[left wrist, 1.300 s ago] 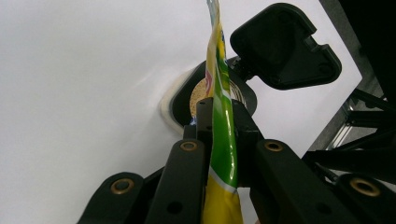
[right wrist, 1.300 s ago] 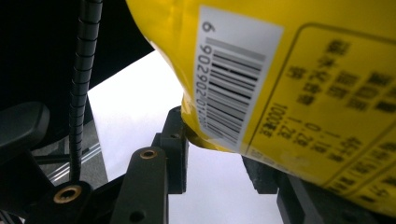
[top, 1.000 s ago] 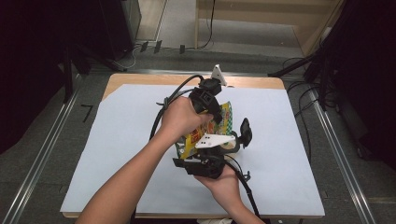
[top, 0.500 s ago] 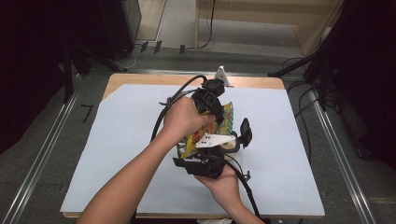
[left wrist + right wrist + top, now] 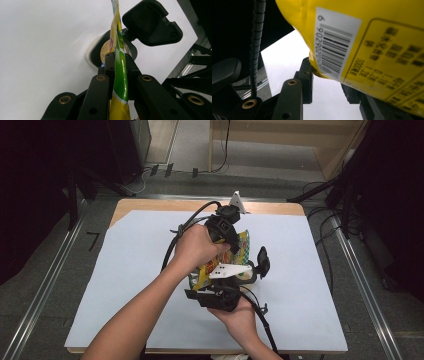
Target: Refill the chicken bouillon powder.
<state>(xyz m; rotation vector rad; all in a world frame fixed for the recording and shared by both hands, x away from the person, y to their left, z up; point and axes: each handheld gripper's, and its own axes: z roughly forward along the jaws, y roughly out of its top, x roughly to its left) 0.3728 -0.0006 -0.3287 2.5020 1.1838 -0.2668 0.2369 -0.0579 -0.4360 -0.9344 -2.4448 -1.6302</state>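
In the high view, the left gripper [image 5: 231, 236] is sitting just above the middle of the frame, wrapped by the person's left hand [image 5: 196, 248], and its jaws are pinching the upper part of a yellow and green snack bag [image 5: 244, 245]. The right gripper [image 5: 220, 295] is lying just below it, cupped in the right hand [image 5: 239, 316], and is clamping the lower part of the same bag, which is hanging between the two grippers over the white sheet [image 5: 125, 270] covering the table [image 5: 150, 205]. A black container [image 5: 250, 275] is standing just right of the bag, its hinged lid [image 5: 263, 262] tipped up. In the left gripper view, the left gripper [image 5: 119, 66] is rising from the bottom centre, its jaws squeezing the bag [image 5: 120, 75] edge-on so that the bag is running as a thin strip up the middle of the frame; beyond it, in the upper centre, the container [image 5: 110, 51] is showing tan grains inside, with the lid [image 5: 151, 22] standing open at the upper right. In the right gripper view, the right gripper [image 5: 329, 75] is gripping the bag [image 5: 372, 42], whose yellow back with a barcode is spreading across the upper right, while a ribbed cable [image 5: 255, 47] is running down the left side.
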